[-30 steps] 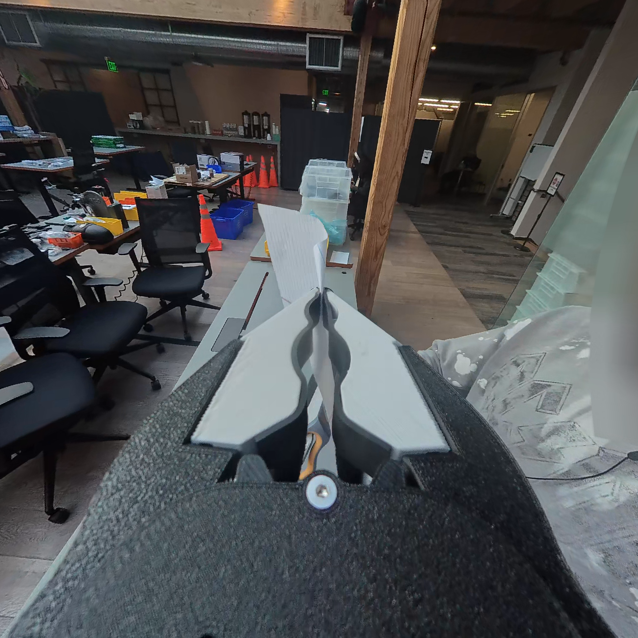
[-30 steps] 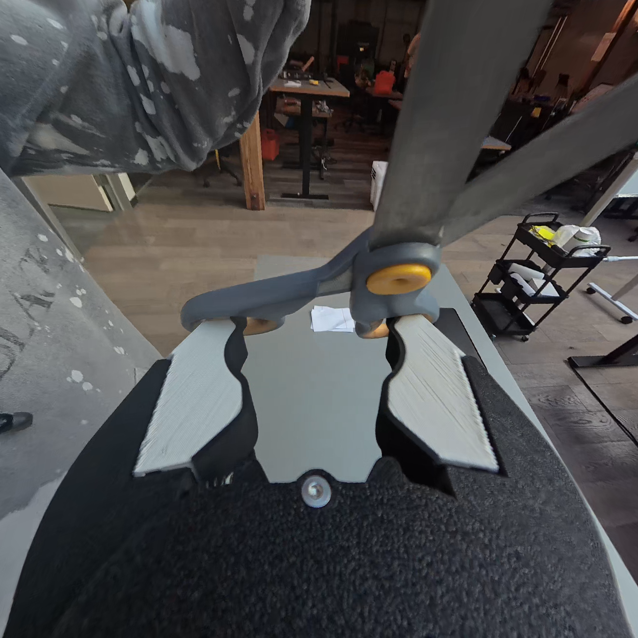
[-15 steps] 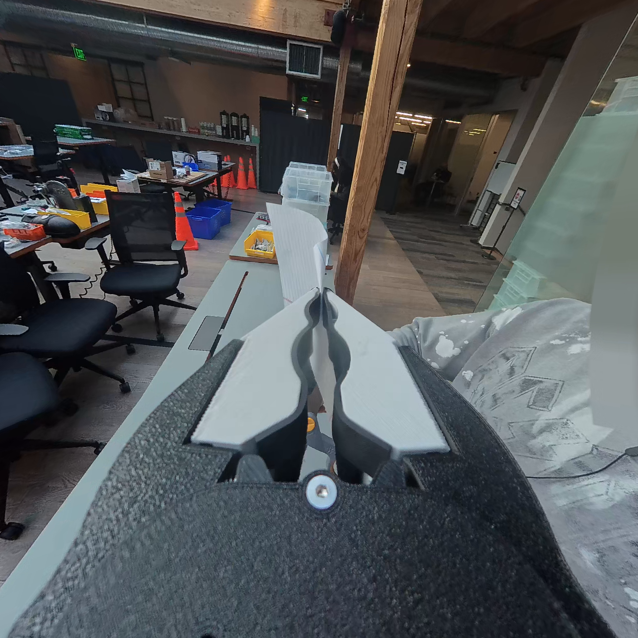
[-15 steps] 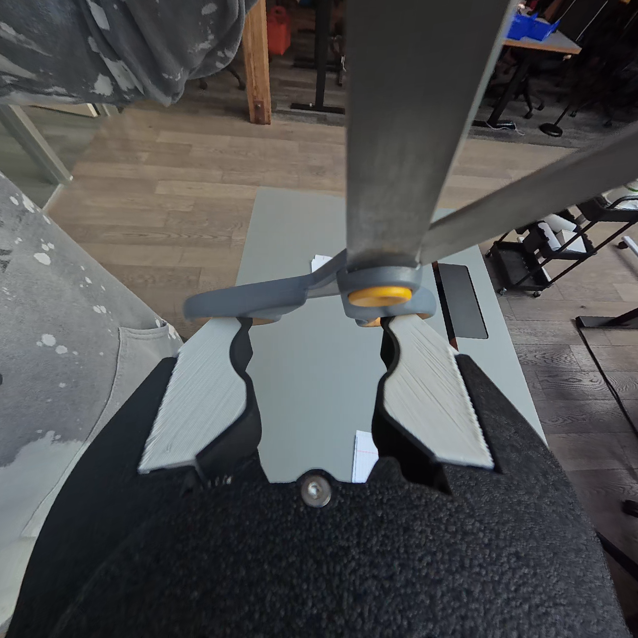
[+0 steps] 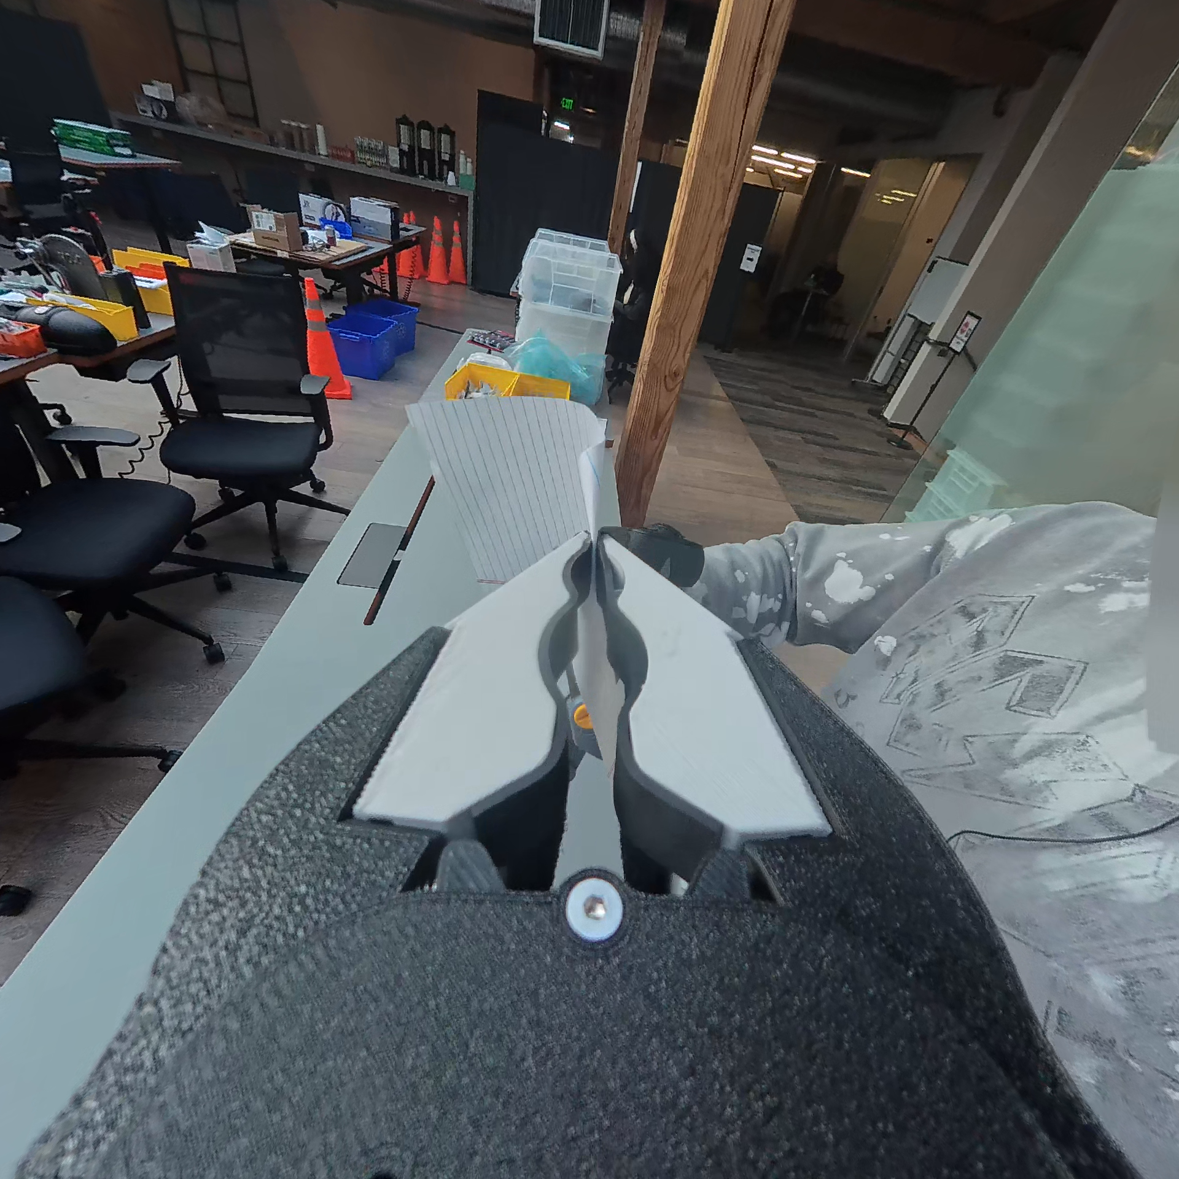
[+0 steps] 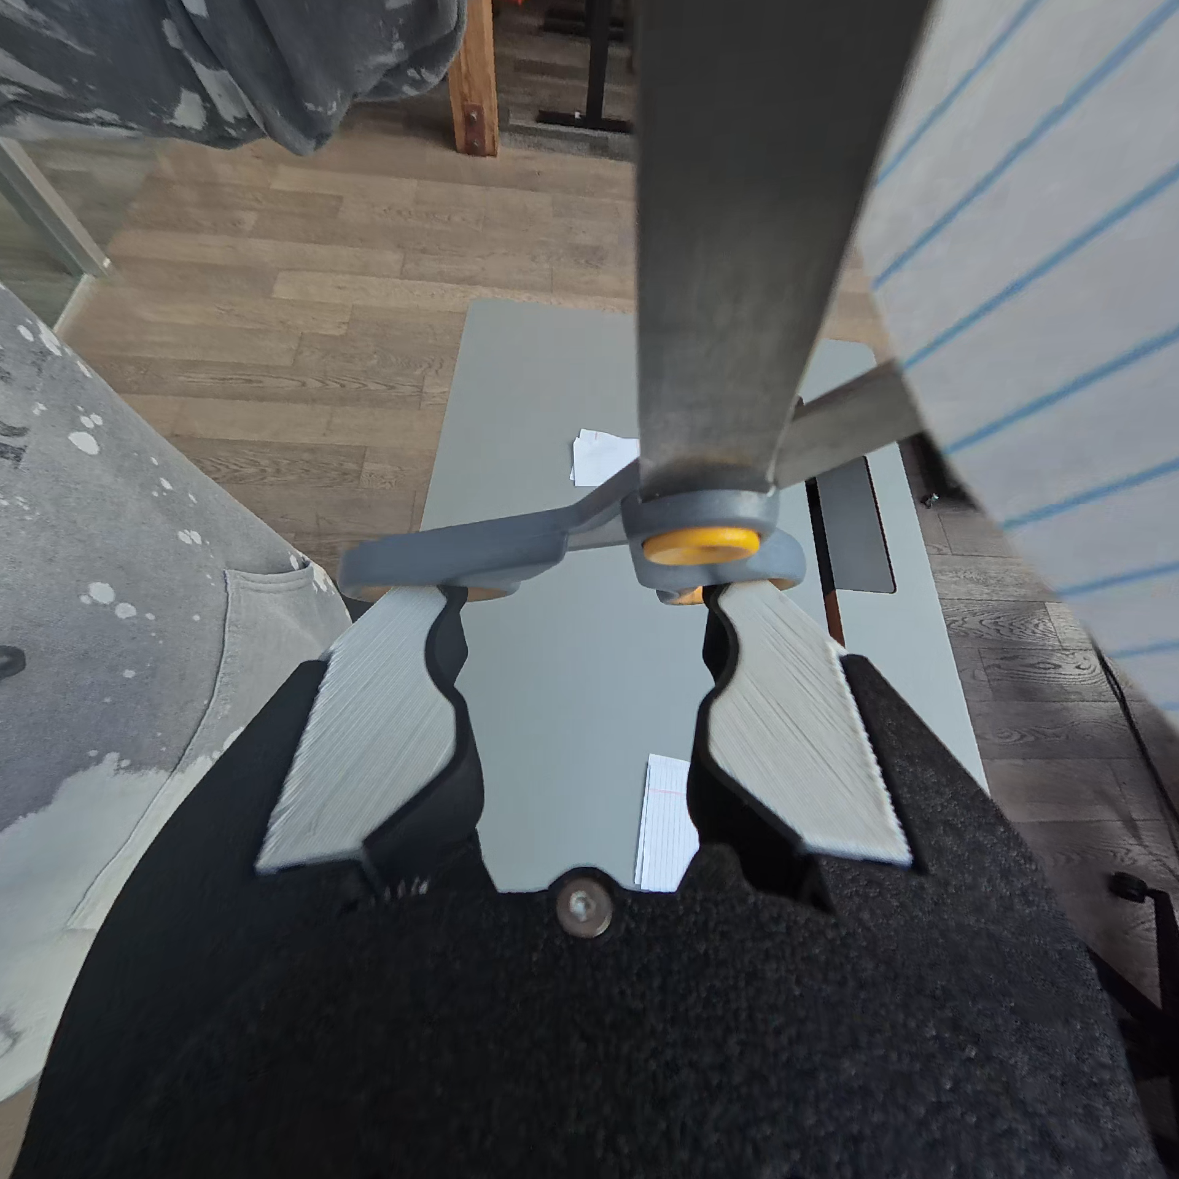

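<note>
The grey table (image 6: 542,702) fills the middle of the right wrist view, with wood floor around it. Above it, the sheet of lined paper (image 5: 510,472) stands in the centre of the left wrist view and fills the right edge of the right wrist view. It looks light and floppy, prone to curl or tear, so a flat pinch at an edge suits it.

The left gripper (image 5: 593,542) is clenched on the sheet's near edge.

The scissors (image 6: 714,255) rise through the upper centre of the right wrist view, blades spread, the lower blade reaching to the sheet's edge. They look stiff and heavier, best held by the grey handle loops.

The right gripper (image 6: 580,593) is spread wide, its fingertips set at the two loops and holding the scissors.

Two small paper scraps (image 6: 667,823) lie on the table.
</note>
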`<move>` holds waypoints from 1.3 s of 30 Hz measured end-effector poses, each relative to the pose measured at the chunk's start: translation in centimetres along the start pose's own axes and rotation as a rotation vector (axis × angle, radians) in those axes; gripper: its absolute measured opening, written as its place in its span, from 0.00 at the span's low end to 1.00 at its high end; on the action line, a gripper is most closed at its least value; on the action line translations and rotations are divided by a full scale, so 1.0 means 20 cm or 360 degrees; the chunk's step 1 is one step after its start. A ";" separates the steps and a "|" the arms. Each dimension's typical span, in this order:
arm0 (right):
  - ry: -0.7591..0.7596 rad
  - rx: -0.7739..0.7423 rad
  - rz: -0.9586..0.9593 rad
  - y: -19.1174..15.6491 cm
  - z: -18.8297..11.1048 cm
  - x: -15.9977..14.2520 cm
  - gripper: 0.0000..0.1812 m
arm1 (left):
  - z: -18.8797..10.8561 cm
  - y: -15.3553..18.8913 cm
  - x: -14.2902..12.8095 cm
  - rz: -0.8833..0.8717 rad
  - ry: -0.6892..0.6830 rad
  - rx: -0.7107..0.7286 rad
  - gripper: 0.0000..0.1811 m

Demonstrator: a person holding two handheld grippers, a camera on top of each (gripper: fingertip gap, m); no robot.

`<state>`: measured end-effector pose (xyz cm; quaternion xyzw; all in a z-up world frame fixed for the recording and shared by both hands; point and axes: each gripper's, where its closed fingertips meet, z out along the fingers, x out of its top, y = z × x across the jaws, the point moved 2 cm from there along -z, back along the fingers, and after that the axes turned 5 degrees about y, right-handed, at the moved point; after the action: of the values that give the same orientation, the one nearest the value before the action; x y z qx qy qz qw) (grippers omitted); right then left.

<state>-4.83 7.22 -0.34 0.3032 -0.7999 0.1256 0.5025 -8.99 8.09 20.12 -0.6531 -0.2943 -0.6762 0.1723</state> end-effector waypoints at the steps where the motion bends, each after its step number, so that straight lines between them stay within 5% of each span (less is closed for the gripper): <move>1: -0.0013 0.0004 -0.0002 0.00 0.00 0.00 0.41 | 0.00 -0.01 -0.02 0.0000 -0.0017 0.0000 0.00; 20: -0.0010 0.0056 -0.0037 -0.05 -0.02 -0.02 0.37 | -0.05 0.00 -0.09 -0.0024 -0.0140 -0.0119 0.00; 39: 0.0172 -0.0014 -0.0036 -0.10 -0.01 -0.03 0.20 | -0.05 0.02 -0.10 0.0025 -0.0168 -0.0107 0.00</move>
<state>-3.25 5.89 -1.10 0.3029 -0.7687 0.1326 0.5476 -9.35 6.80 18.25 -0.6956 -0.2750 -0.6488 0.1398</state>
